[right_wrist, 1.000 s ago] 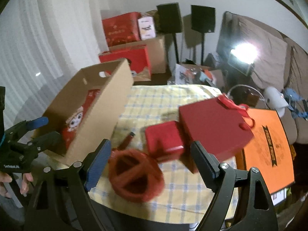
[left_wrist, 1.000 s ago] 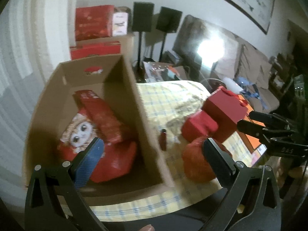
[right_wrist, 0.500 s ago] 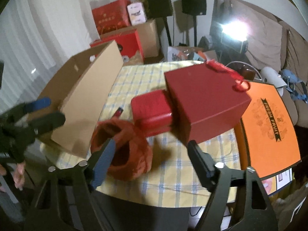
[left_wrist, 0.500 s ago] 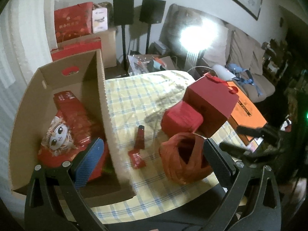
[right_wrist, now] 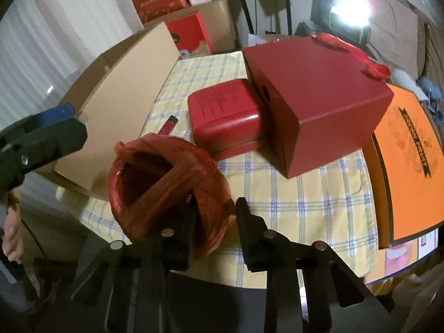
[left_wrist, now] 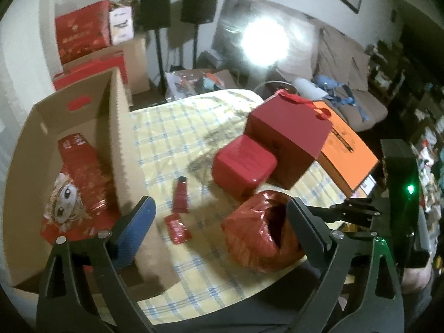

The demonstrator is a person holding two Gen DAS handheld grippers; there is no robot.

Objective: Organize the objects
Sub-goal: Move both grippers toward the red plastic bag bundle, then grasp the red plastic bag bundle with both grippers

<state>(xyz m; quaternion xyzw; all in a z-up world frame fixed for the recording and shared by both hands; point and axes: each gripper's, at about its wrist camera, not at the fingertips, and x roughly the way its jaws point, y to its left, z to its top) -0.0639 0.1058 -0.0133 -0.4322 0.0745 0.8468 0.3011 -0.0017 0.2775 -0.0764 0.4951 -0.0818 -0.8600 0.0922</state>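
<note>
- Crinkly red plastic-wrapped coil [right_wrist: 166, 186], near the open cardboard box [right_wrist: 122, 94]: probably light, soft, slippery; take its rim.
- Right gripper [right_wrist: 213, 216]: jaws closing around the coil's near rim.
- Left gripper [left_wrist: 219, 222]: jaws wide, closing slightly, holding nothing.

You have an open cardboard box [left_wrist: 116, 127] at the left of the checked tablecloth, holding red snack packets [left_wrist: 80, 161] and a packet with a cartoon face [left_wrist: 65, 197]. Just outside its right wall lie a small red tube [left_wrist: 180, 194] and a flat red sachet [left_wrist: 177, 227], near each other. The red plastic-wrapped coil [right_wrist: 166, 183] sits at the near table edge, hollow centre up. Behind it, a rounded red tin [right_wrist: 224, 116] touches the large red gift box [right_wrist: 316, 94] with ribbon handle.
</note>
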